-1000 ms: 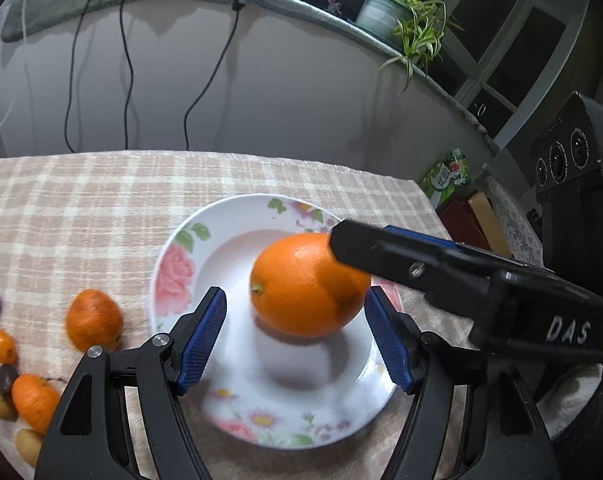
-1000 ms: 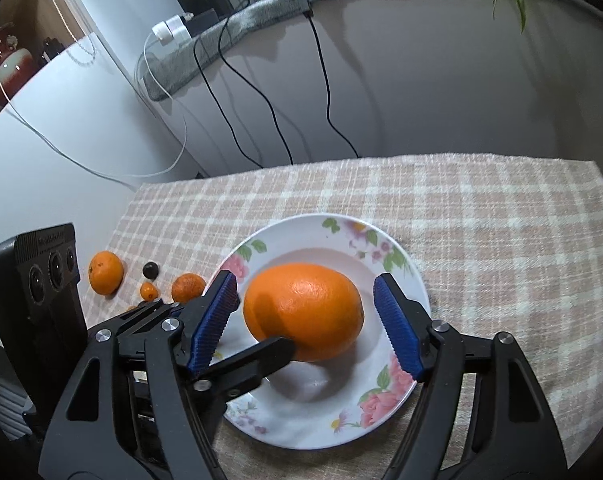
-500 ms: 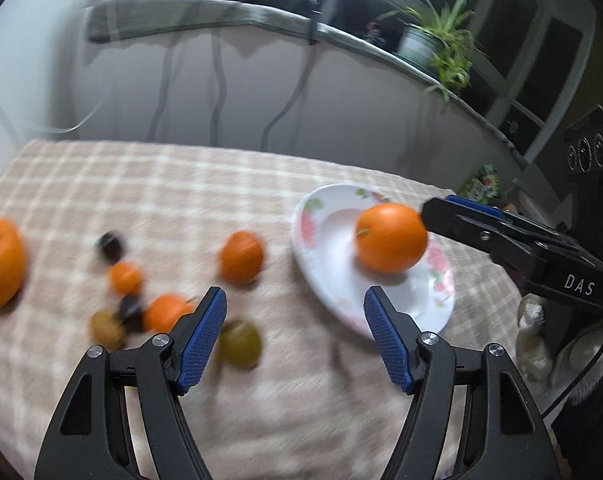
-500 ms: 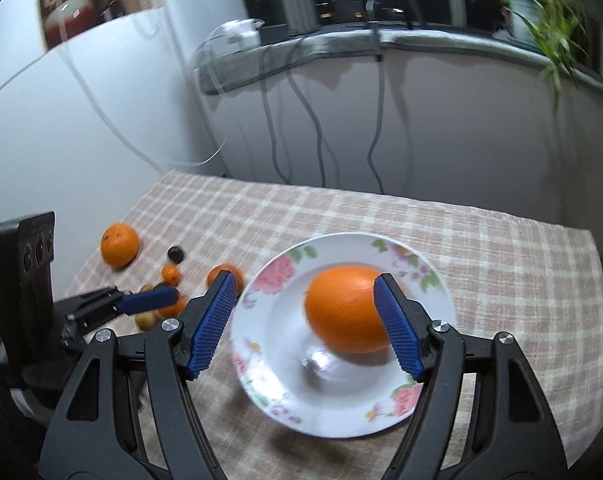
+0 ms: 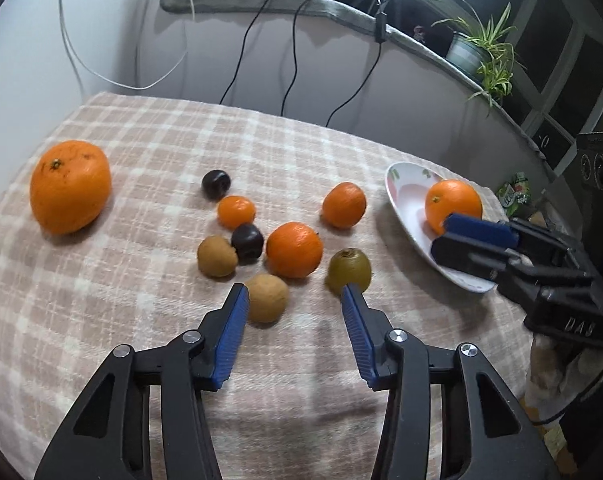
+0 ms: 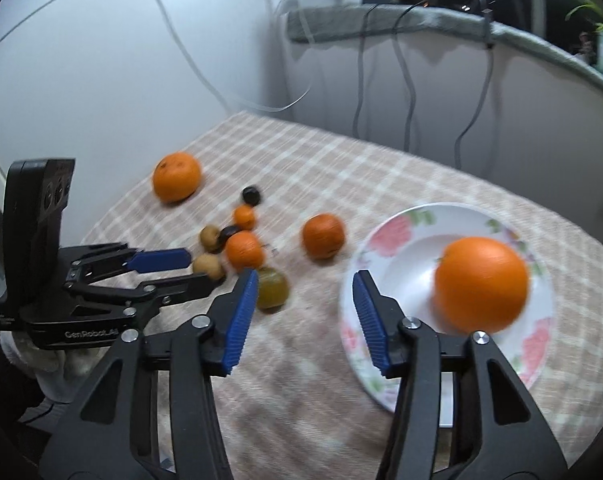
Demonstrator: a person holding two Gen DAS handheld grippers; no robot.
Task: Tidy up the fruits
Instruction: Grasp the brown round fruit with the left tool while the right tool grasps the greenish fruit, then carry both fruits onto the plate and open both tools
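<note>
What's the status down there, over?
Left gripper open, empty, over loose fruit. Right gripper open, empty. One orange on plate. Nothing blocking.

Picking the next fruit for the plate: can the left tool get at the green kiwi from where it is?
Probably yes. The left tool is open and empty, and the green kiwi lies just ahead of its right finger, with bare cloth between. The nearby orange sits close but apart.
</note>
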